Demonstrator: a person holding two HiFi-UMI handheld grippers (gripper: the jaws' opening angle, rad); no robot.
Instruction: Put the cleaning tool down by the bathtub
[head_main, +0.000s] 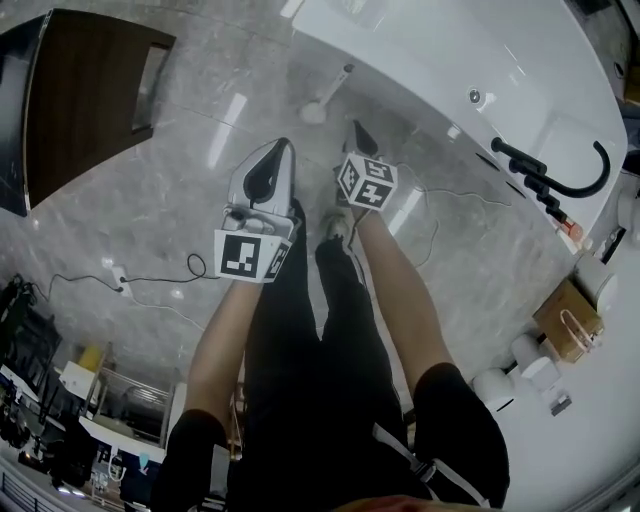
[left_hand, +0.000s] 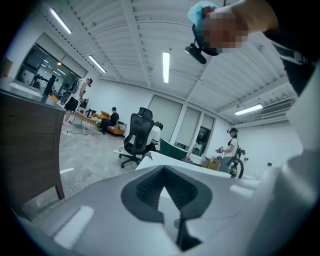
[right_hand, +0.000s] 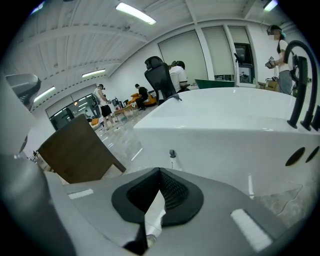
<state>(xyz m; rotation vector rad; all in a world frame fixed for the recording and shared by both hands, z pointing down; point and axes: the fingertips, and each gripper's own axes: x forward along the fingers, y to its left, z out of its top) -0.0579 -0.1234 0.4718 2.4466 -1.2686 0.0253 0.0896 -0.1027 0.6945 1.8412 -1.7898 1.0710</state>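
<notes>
The cleaning tool (head_main: 322, 103), a white brush with a long handle, rests on the grey floor against the side of the white bathtub (head_main: 430, 60). In the right gripper view its handle (right_hand: 172, 159) stands up in front of the tub wall (right_hand: 225, 130). My right gripper (head_main: 355, 125) hovers just right of the tool, apart from it, its jaws shut with nothing held. My left gripper (head_main: 284, 148) hangs lower left, pointing away into the room, with its jaws shut and empty too.
A black faucet (head_main: 560, 180) sits on the tub's rim. A dark wooden cabinet (head_main: 85, 100) stands at the upper left. Cables (head_main: 150, 285) trail over the floor. Boxes and white containers (head_main: 565, 320) are at the right. My own legs and foot (head_main: 338, 225) are below the grippers.
</notes>
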